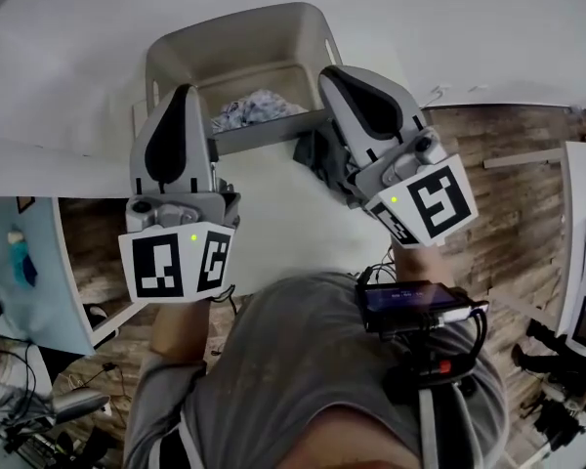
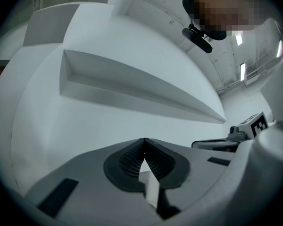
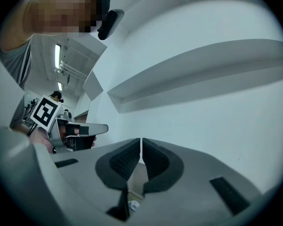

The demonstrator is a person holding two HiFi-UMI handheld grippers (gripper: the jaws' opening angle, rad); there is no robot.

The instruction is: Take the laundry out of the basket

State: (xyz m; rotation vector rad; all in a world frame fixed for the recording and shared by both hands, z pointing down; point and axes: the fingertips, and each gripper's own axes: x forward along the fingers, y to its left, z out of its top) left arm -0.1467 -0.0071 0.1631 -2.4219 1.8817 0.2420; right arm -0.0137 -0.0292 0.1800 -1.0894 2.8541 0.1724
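Note:
A pale plastic laundry basket point(image 1: 236, 29) stands on a white table point(image 1: 488, 37). A crumpled blue-and-white patterned cloth point(image 1: 256, 107) lies inside it near the front wall. A dark grey patch point(image 1: 314, 152) shows at the basket's near right corner; I cannot tell what it is. My left gripper point(image 1: 183, 90) hangs over the basket's near left rim, jaws shut with nothing between them point(image 2: 144, 140). My right gripper point(image 1: 330, 70) sits over the near right rim, also shut and empty point(image 3: 140, 140). Both gripper views face plain white surfaces, and the basket is hidden in them.
The table's near edge runs just below the grippers, with wooden floor point(image 1: 527, 164) beyond it. A light blue board point(image 1: 24, 272) and cables lie at lower left. Another white tabletop point(image 1: 584, 262) stands at right. Each gripper shows in the other's view point(image 2: 249, 126) point(image 3: 61, 126).

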